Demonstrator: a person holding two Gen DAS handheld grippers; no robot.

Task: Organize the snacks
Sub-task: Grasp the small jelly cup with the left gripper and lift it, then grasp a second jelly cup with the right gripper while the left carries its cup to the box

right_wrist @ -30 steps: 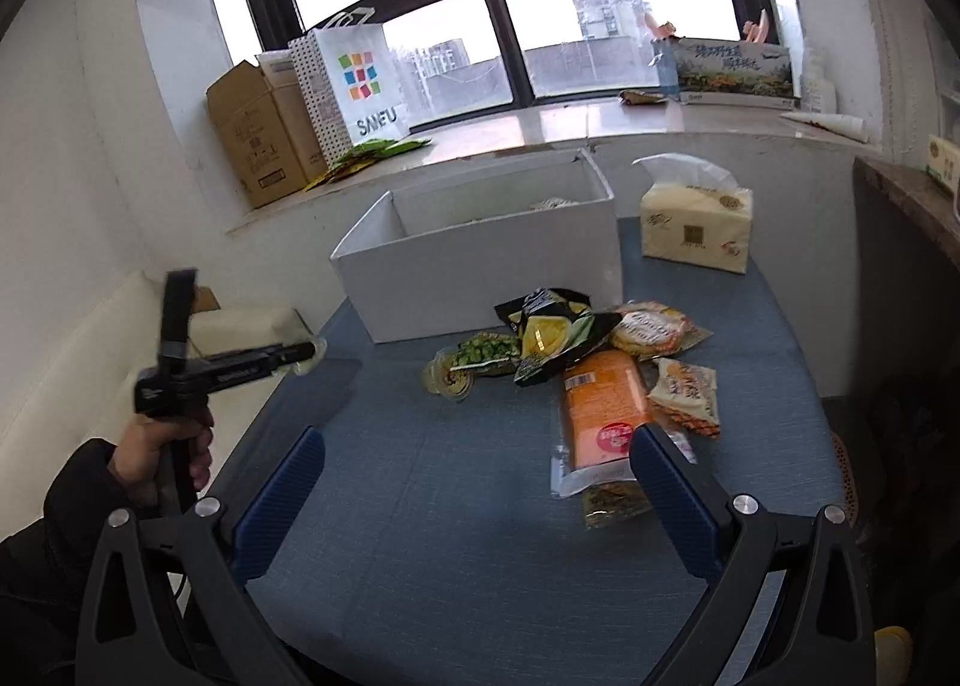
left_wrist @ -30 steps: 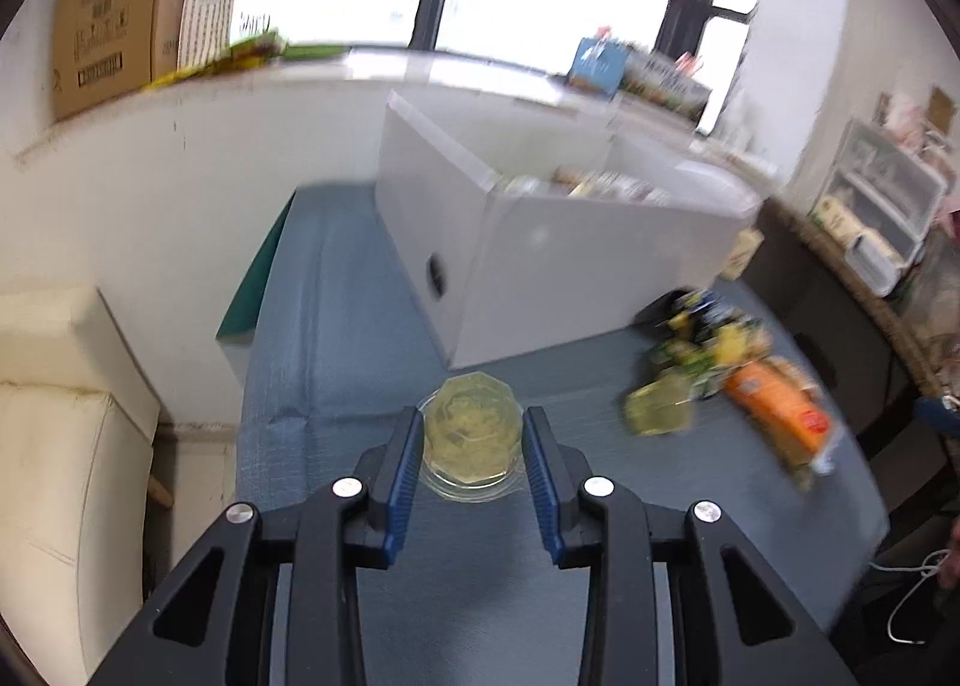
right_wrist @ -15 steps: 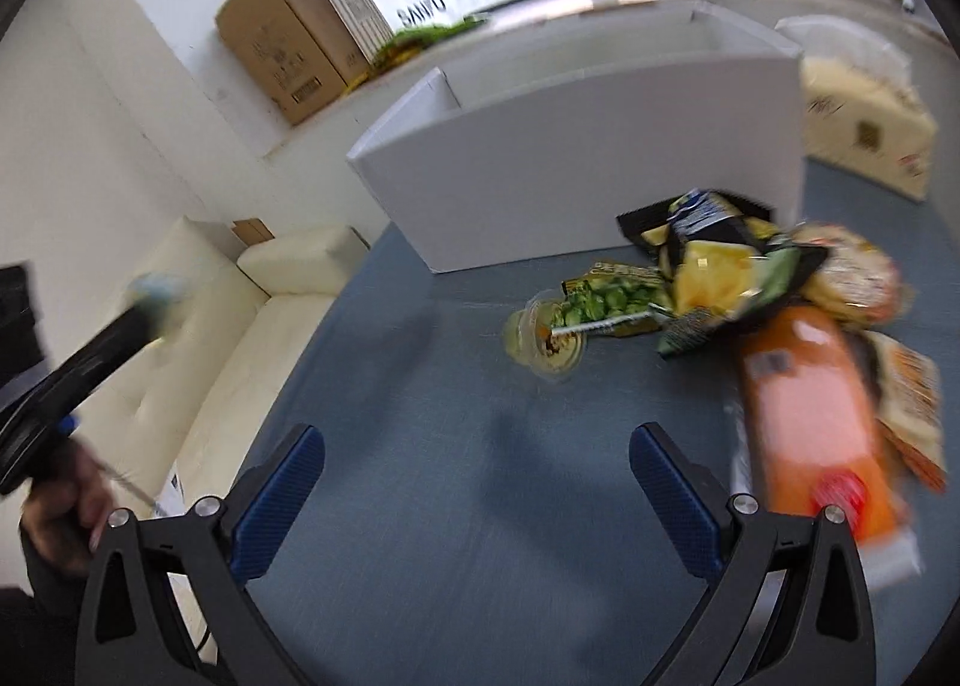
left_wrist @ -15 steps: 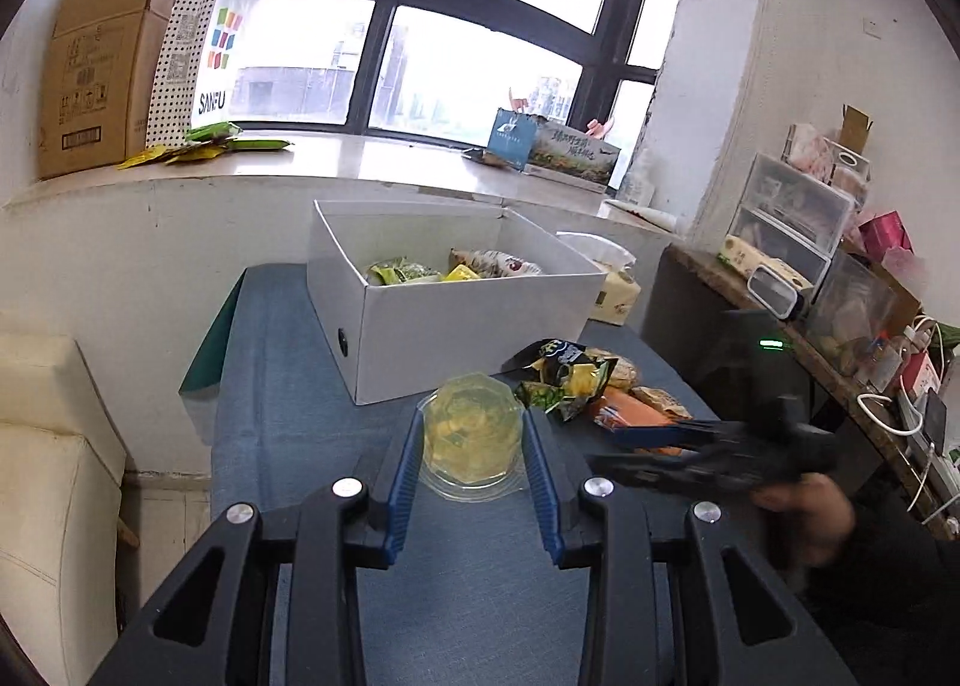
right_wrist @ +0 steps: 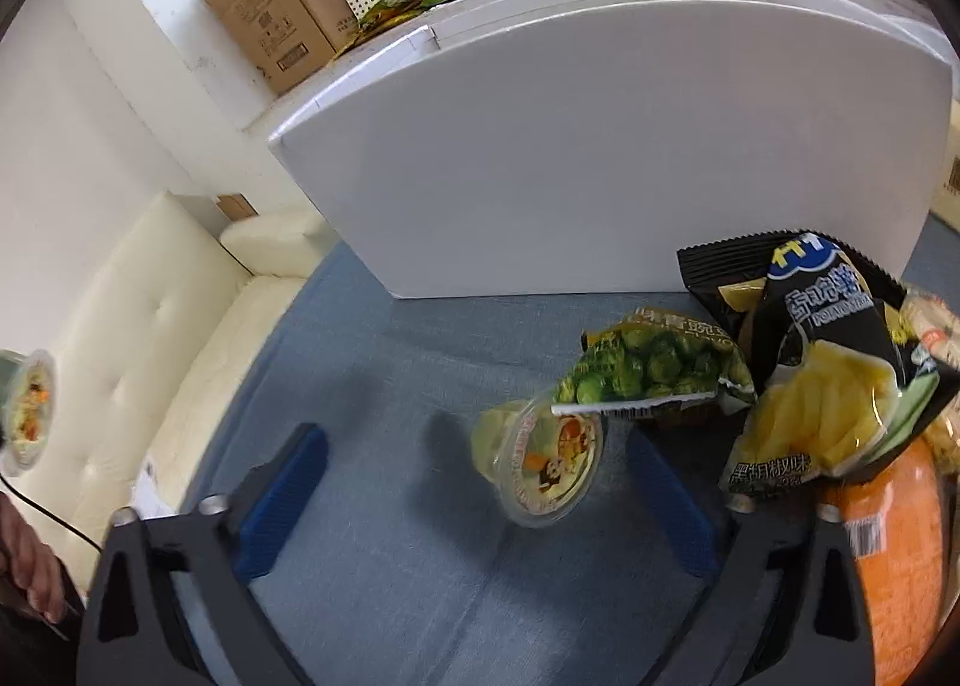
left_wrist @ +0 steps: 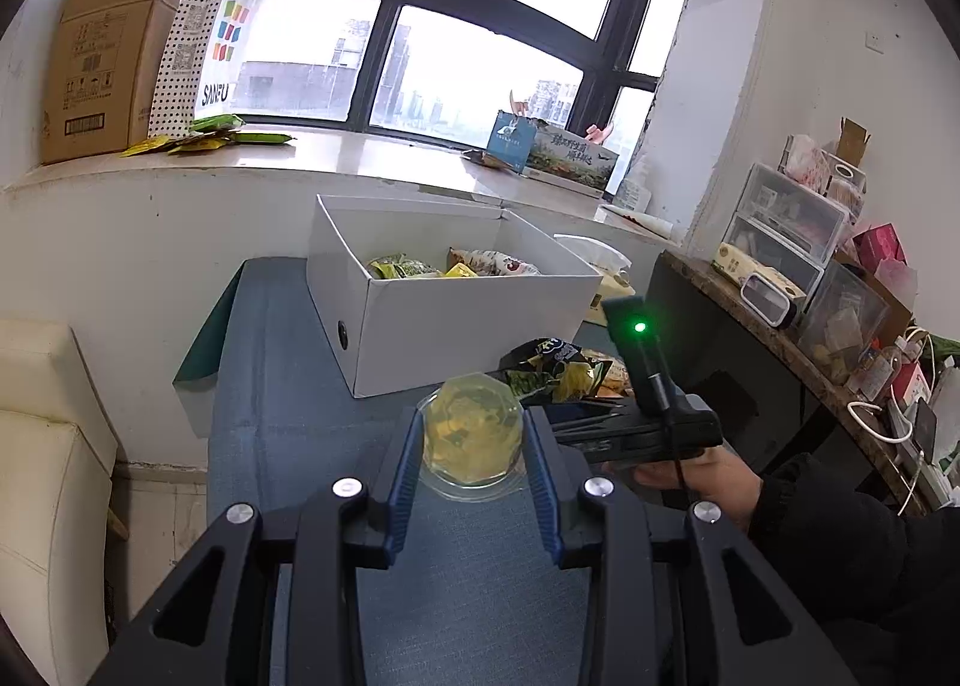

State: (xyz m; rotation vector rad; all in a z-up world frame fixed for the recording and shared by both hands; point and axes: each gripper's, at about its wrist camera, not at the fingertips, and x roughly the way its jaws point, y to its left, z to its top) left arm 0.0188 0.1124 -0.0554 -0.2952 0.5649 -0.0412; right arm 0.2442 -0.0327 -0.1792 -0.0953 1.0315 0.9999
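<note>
Since half a second ago my right gripper [right_wrist: 474, 500] has dropped low and close to the snack pile, and it now stands wide open with a second jelly cup [right_wrist: 540, 461] lying on its side between its fingers, not yet touched. That cup rests on the tabletop [right_wrist: 372, 596], its rim just under the pea bag [right_wrist: 651, 371], near the box [right_wrist: 600, 146]. My left gripper [left_wrist: 472, 449] holds the first cup [left_wrist: 472, 434] clamped between its pads, lifted short of the box, which already has several packets inside. I judge the left cup goes in next, while the right must close without snagging the pea bag.
</note>
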